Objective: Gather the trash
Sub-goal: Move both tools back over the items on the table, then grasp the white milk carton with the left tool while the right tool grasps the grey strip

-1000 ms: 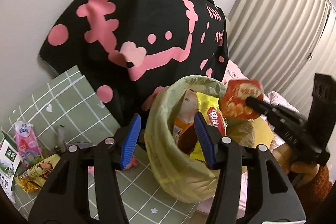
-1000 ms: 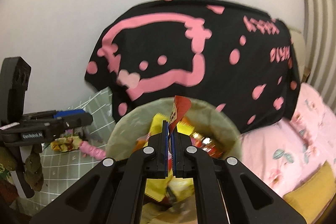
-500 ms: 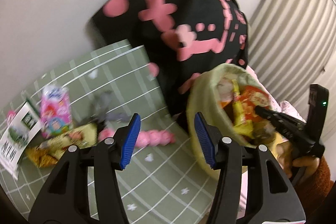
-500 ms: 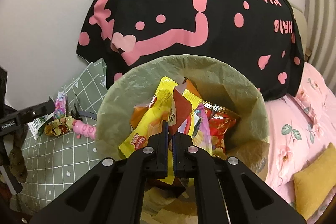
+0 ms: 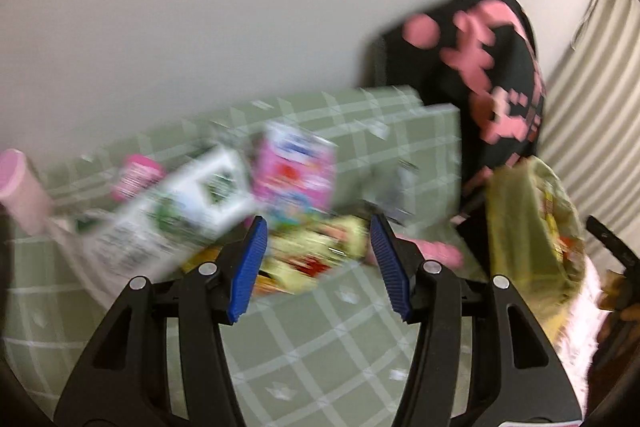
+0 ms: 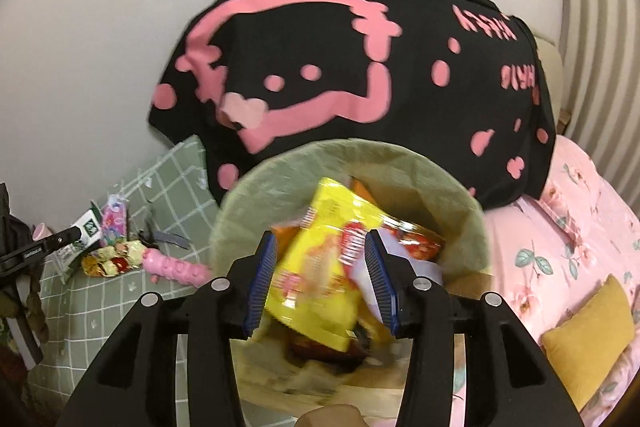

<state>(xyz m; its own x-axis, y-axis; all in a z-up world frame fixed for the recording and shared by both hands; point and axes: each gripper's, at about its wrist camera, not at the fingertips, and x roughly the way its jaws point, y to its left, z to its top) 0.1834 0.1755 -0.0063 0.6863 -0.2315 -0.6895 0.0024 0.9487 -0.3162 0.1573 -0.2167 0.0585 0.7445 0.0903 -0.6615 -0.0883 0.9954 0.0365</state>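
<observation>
Right gripper (image 6: pixel 321 277) sat over the bin (image 6: pixel 256 195), jaws opening, fingers released with nothing pinched; the yellow snack bag (image 6: pixel 320 267) lay below and between them inside the bin, on top of other wrappers, too jumbled to count. One bin, lined with a pale green bag, its far rim at 12 o'clock touching the black-and-pink shirt (image 6: pixel 352 67). Pink floral bedding (image 6: pixel 560 227) ran from 2 to 5 o'clock with one mustard cushion (image 6: pixel 592 327). Left gripper (image 5: pixel 318 267) was over the green checked cloth (image 5: pixel 320 347), fingers apart and holding nothing. Left view was motion-blurred; trash still out: one white-and-green carton (image 5: pixel 172 219) at 10 o'clock of the fingers, one pink carton (image 5: pixel 296 171) at 12, one yellow wrapper (image 5: pixel 316 259) between the fingertips but below them, not gripped, and one pink rod-shaped item (image 5: pixel 436 251) just past the right finger. One smaller pink item (image 5: pixel 136 175) lay behind the carton, unclear what. Open cloth from 5 to 7 o'clock; wall closed off 12.
</observation>
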